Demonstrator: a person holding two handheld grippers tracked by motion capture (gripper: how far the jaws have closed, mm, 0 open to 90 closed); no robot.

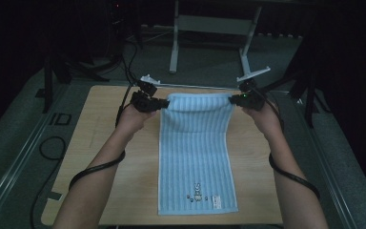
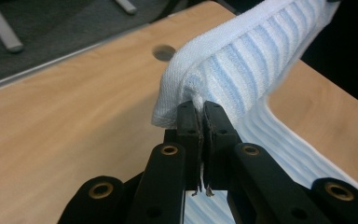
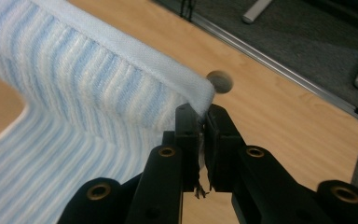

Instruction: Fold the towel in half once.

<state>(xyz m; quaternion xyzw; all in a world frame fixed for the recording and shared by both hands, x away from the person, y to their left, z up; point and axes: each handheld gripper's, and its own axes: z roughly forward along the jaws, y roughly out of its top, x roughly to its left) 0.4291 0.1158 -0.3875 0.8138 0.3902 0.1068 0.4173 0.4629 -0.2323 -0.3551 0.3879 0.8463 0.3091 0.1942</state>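
Observation:
A blue and white striped towel (image 1: 196,152) lies lengthwise on the wooden table (image 1: 100,143), its near end flat with a small printed motif. Its far edge is lifted off the table, stretched between both grippers. My left gripper (image 1: 164,102) is shut on the far left corner of the towel (image 2: 223,65); the jaws (image 2: 200,112) pinch the white hem. My right gripper (image 1: 232,99) is shut on the far right corner of the towel (image 3: 98,79), its jaws (image 3: 199,114) closed on the cloth just under the hem.
Round holes sit in the table near each far corner (image 2: 164,52) (image 3: 220,80). Beyond the far edge a grey floor holds white table legs (image 1: 174,43) and cables (image 1: 128,57). Cables loop from both forearms. Bare wood lies on either side of the towel.

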